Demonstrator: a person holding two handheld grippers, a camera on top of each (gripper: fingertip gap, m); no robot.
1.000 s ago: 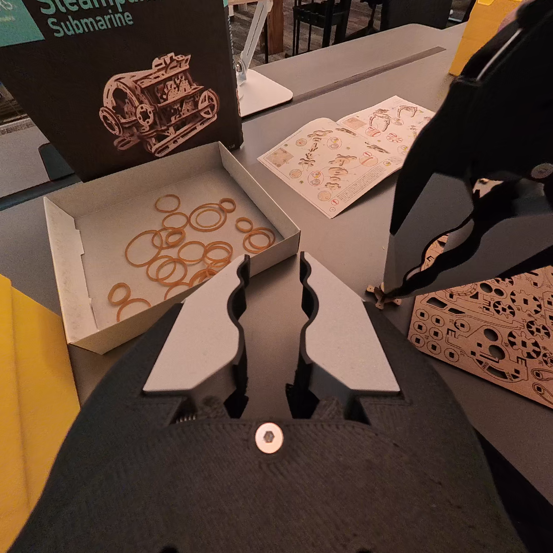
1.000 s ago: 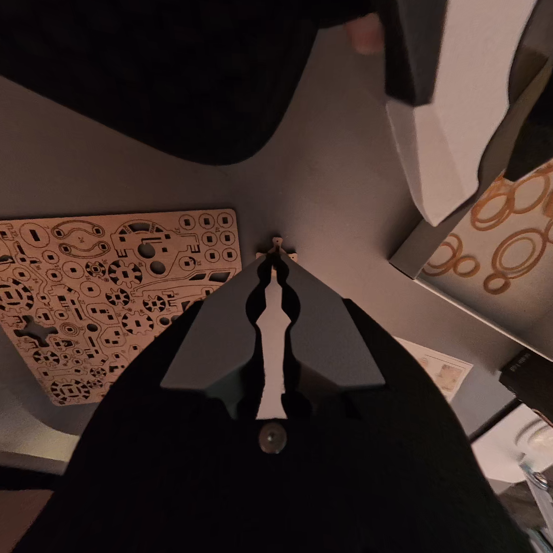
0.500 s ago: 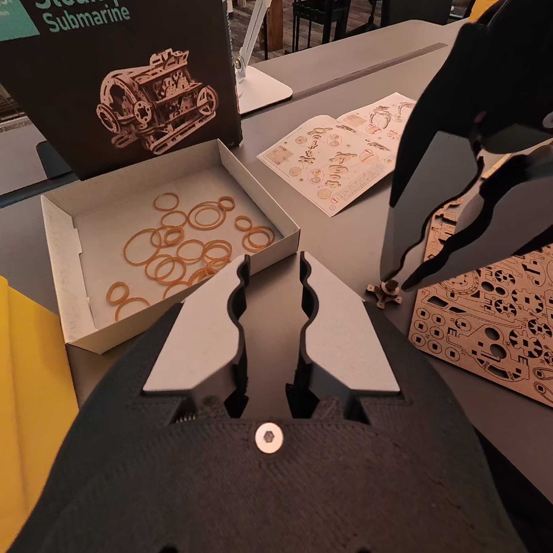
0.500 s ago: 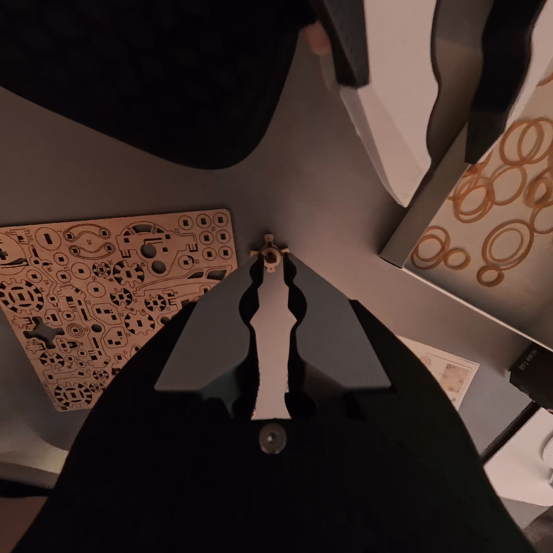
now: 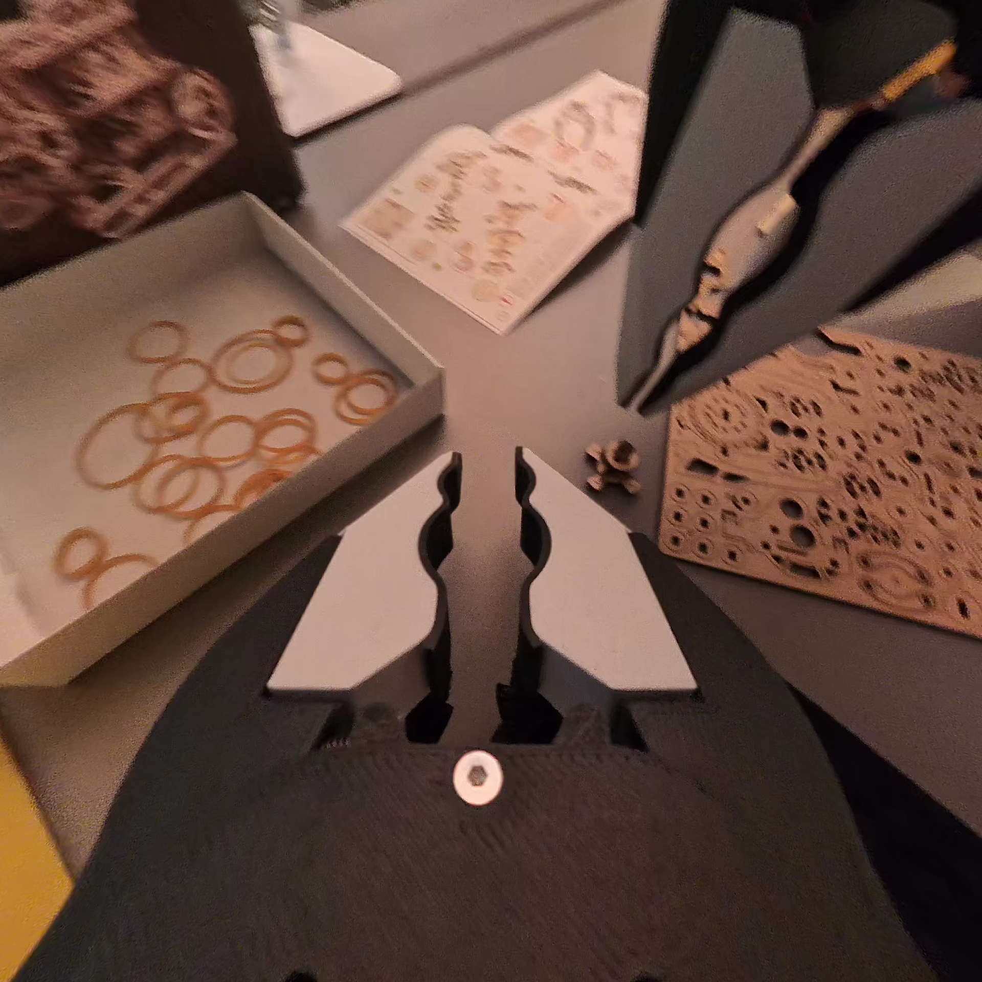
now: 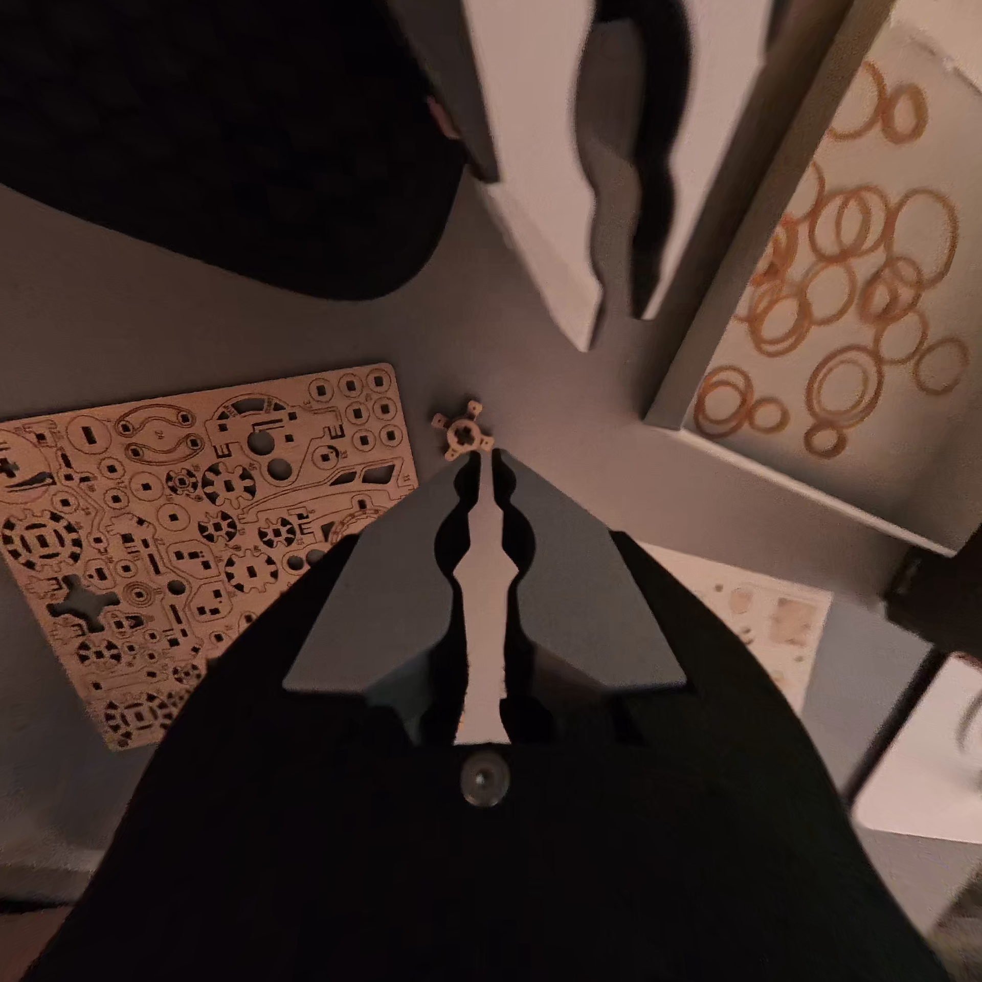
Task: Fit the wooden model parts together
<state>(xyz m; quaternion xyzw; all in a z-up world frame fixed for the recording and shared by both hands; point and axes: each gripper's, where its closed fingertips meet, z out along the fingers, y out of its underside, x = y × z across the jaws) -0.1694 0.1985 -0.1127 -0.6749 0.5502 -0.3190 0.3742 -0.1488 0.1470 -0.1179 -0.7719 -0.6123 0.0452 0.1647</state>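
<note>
Grey table [image 5: 481, 382] under it all. On the left side, a shallow white box tray [image 5: 420, 396] sits flat, scattered with tan rubber bands [image 5: 234, 425]. To the right lies the wooden parts sheet [image 6: 175, 531], laser-cut and flat. Just beside its corner, a small spoked wooden hub [image 6: 463, 437] rests alone on the surface. Farther back, an open instruction booklet [image 5: 499, 223], and behind it what looks like a white lamp base [image 5: 324, 79], though it's blurred.

We see a tan wooden sheet [image 6: 196, 531] patterned with dark cut-outs, orange rubber bands [image 5: 234, 425] in a white tray [image 5: 420, 409], grey counter [image 6: 265, 340].
</note>
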